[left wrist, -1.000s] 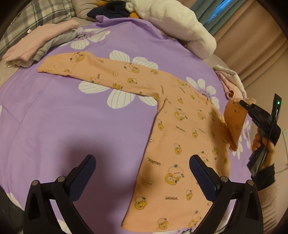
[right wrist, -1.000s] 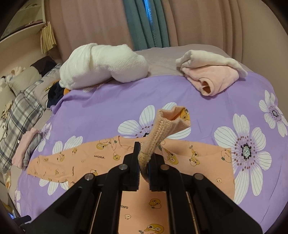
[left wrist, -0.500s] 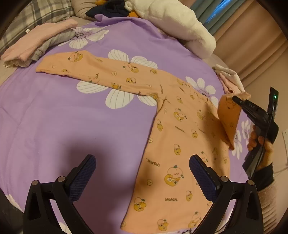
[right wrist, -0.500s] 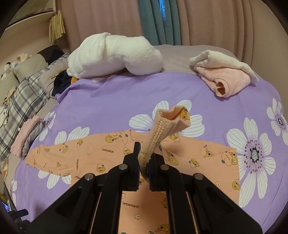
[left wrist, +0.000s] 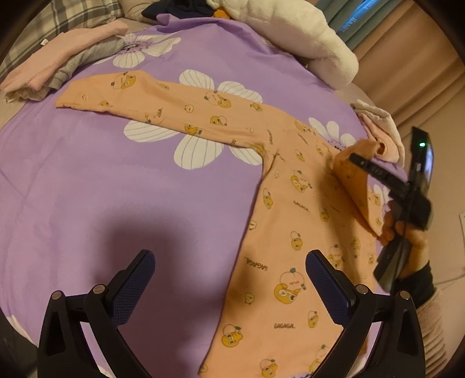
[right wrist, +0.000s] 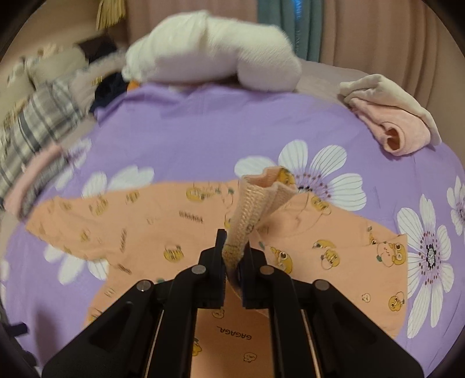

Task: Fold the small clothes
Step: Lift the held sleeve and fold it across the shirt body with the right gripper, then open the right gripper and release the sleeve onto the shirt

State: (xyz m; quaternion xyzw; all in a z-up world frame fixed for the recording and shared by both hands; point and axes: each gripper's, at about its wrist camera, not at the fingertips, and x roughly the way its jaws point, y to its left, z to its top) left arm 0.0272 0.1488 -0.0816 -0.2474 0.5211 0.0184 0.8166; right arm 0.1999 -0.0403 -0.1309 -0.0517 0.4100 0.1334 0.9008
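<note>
An orange long-sleeved baby shirt with a cartoon print lies flat on the purple flowered sheet. One sleeve stretches out to the far left. My right gripper is shut on the ribbed cuff of the other sleeve. That sleeve is lifted and folded over the shirt's right side. In the left wrist view the right gripper comes in from the right, held by a hand. My left gripper hovers open above the shirt's lower left edge, with nothing between its fingers.
A white fluffy blanket is heaped at the far side. A folded pink and cream garment sits at the far right. Pink and grey clothes lie at the far left beside a plaid pillow. Curtains hang behind the bed.
My right gripper has carried the sleeve cuff lower and further in over the shirt body. The left gripper has stayed put, open.
</note>
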